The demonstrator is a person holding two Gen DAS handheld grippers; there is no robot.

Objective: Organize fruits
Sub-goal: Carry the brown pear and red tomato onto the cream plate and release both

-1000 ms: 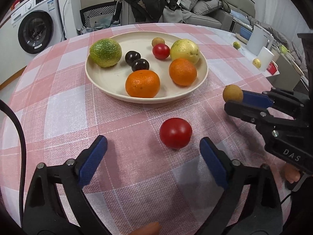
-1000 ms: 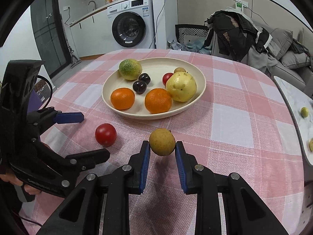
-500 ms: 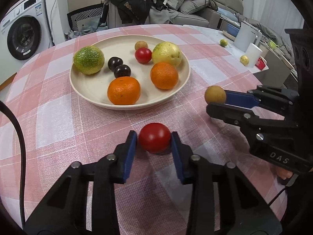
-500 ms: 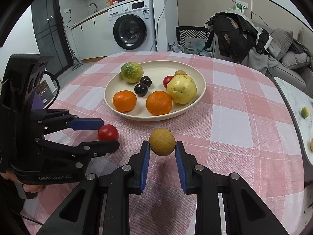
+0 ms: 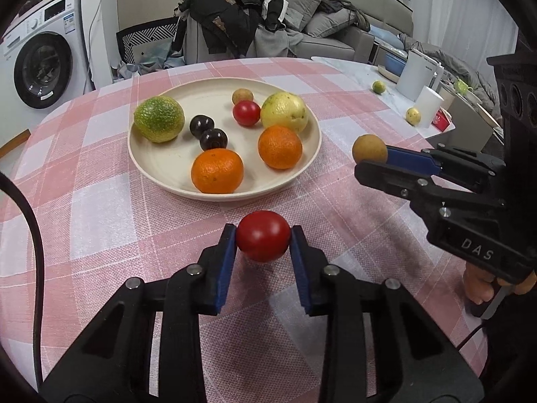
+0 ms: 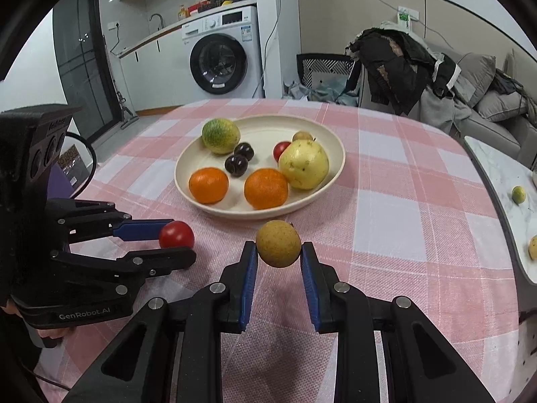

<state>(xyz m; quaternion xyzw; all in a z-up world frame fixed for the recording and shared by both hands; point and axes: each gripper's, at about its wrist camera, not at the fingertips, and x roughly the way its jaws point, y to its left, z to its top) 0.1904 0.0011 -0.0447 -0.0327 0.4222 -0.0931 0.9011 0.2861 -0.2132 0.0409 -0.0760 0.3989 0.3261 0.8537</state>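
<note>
Left claw point(image 5: 263, 240) is clenching the red tomato point(image 5: 263, 240), its jaws having just been closing onto it, blue pads pressing both sides just above the pink checked desk point(image 5: 100, 208). Right claw point(image 6: 278, 244) is gripping the brown round fruit point(image 6: 278, 244) tight, holding it clear of the cloth. Just beyond both claws is sitting the cream plate point(image 6: 332, 174), carrying two oranges point(image 6: 265, 188), a yellow pear-like fruit point(image 6: 303, 164), two dark plums point(image 6: 236, 164), a green citrus point(image 6: 221, 135), another small tomato point(image 5: 246, 113) and a small brown fruit point(image 5: 242, 95).
</note>
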